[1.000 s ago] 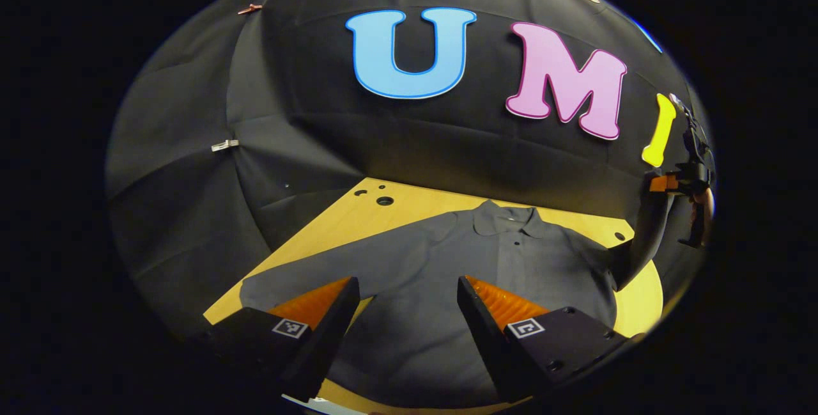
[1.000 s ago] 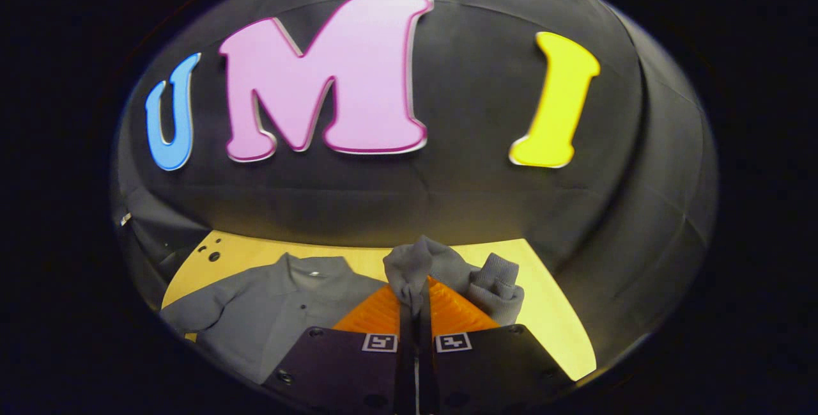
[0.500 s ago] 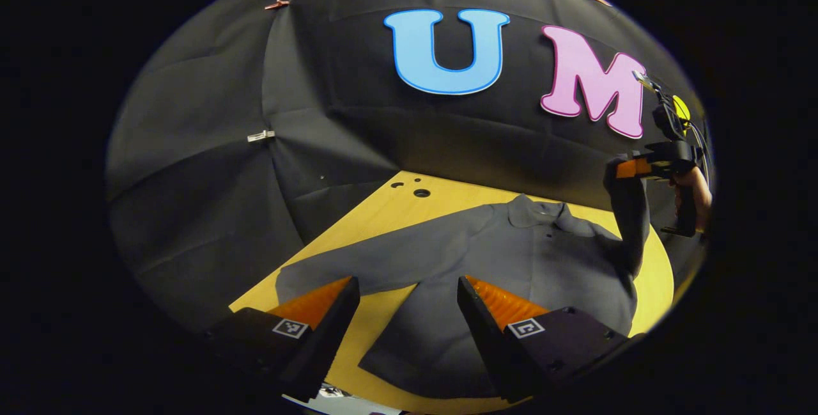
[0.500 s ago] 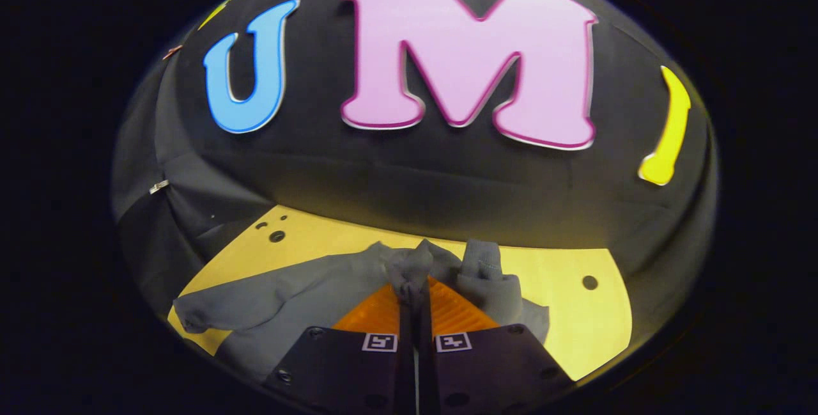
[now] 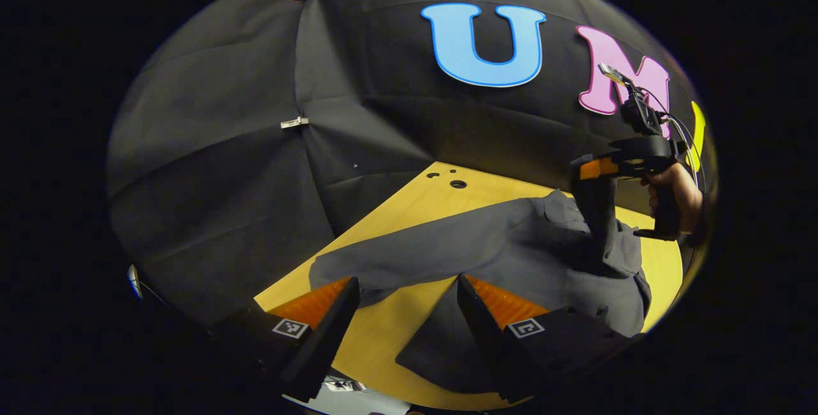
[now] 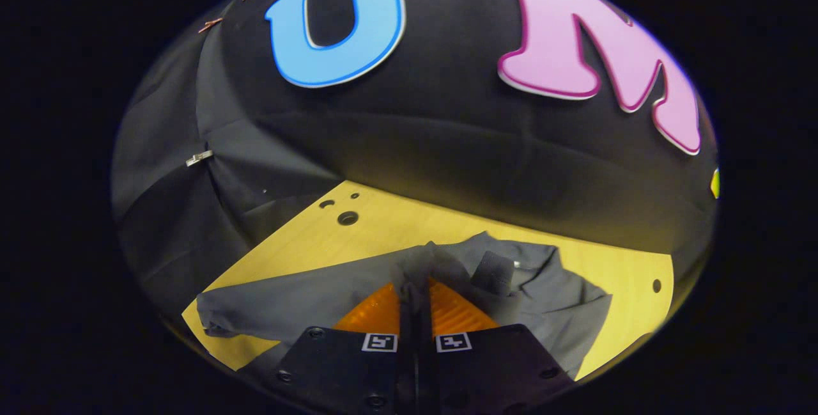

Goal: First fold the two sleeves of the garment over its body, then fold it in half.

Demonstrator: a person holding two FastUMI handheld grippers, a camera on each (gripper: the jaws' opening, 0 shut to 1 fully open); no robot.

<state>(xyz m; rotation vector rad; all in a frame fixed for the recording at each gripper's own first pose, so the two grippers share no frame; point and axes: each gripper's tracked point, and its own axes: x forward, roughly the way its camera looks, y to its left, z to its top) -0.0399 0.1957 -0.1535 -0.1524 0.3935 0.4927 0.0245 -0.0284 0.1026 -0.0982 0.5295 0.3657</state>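
Observation:
A dark grey collared shirt (image 5: 511, 255) lies on the wooden table (image 5: 390, 338). In the left gripper view my left gripper (image 5: 406, 284) hovers open above the shirt's near edge, and the shirt's left sleeve (image 5: 383, 258) stretches out just beyond its fingertips. Farther off, my right gripper (image 5: 591, 169), held by a hand (image 5: 674, 188), lifts the other sleeve (image 5: 601, 217) above the shirt's body. In the right gripper view my right gripper (image 6: 414, 286) is shut on that sleeve's bunched fabric (image 6: 425, 261), with the shirt (image 6: 549, 300) spread below and the outstretched sleeve (image 6: 275, 306) at left.
The table (image 6: 396, 223) has small holes (image 6: 347, 217) near its far left corner and one hole (image 6: 652, 285) at the right. The booth's black cloth wall stands close behind the table. Bare wood lies around the shirt's left side.
My right gripper has carried the pinched sleeve up and to the left over the shirt's body. My left gripper has stayed open and shifted left, so the shirt sits farther right in its view.

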